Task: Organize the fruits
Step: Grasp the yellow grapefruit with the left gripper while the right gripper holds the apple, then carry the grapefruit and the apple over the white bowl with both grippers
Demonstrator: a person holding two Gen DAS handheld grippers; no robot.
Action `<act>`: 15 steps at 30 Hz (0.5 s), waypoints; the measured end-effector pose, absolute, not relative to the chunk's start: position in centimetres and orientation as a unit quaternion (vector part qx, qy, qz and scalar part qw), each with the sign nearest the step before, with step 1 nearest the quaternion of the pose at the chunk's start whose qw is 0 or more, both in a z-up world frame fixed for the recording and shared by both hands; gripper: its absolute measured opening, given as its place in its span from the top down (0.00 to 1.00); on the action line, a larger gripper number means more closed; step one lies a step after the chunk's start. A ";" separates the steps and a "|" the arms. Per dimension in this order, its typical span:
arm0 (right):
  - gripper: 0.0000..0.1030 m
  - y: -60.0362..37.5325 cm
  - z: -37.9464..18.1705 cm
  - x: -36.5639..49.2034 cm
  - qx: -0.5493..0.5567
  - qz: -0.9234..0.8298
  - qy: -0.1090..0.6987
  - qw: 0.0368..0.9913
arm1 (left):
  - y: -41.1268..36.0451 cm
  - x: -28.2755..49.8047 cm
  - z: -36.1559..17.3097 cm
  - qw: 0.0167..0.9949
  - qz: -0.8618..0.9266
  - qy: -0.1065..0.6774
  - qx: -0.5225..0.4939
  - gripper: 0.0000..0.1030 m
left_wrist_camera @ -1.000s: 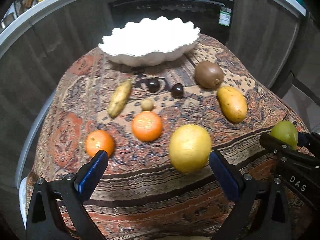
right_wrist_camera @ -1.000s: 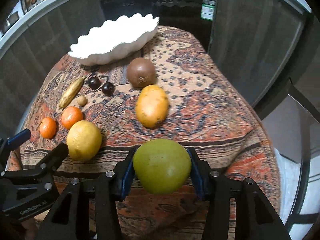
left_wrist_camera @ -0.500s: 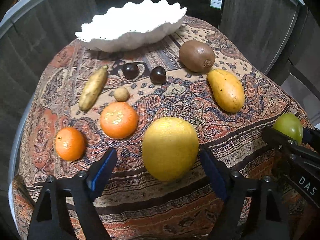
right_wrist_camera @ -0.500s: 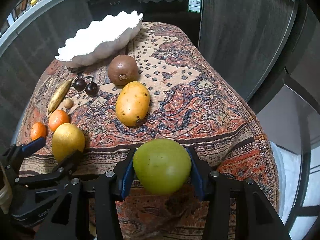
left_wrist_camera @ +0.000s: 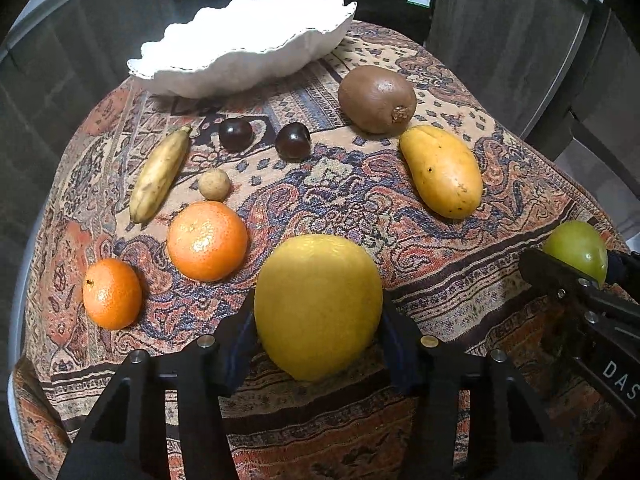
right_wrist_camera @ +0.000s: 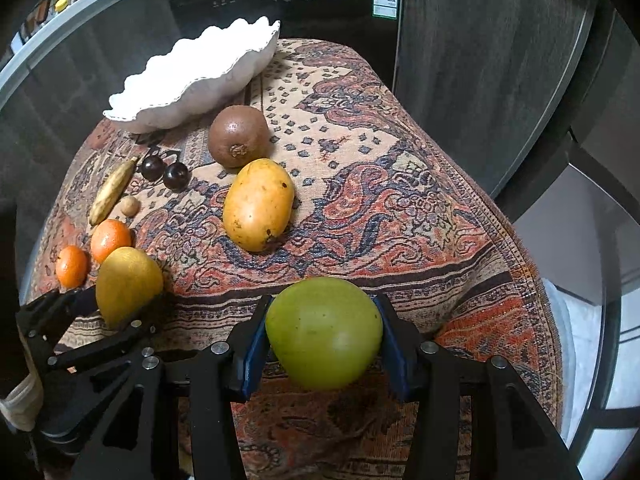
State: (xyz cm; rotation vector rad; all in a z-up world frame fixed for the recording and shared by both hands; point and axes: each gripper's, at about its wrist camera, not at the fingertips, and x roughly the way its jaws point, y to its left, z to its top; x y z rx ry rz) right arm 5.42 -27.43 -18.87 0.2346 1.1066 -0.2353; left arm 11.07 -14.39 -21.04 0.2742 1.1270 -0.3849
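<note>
**Both grippers clamped on fruit**

The left gripper is clamped on the dimpled yellow citrus at the near edge of the patterned cloth. The right gripper is clamped on the smooth green fruit. The white scalloped bowl at the far edge shows nothing inside. Between lie a fuzzy brown kiwi, a speckled mango and two tangerines. The right gripper's body reads "DAS".

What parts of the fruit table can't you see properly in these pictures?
- Inside the white bowl: both views look from low down, so its rim hides the bottom.
- Underside of the yellow fruit: left view, hidden by its own bulk and the fingers.
- Shelf jars, right view's top-left: too small.
</note>
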 end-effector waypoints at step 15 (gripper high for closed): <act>0.51 -26.1 -16.4 5.0 0.093 -0.108 0.505 0.851 | -13.1 10.4 -17.6 0.835 -0.175 0.508 0.118 0.48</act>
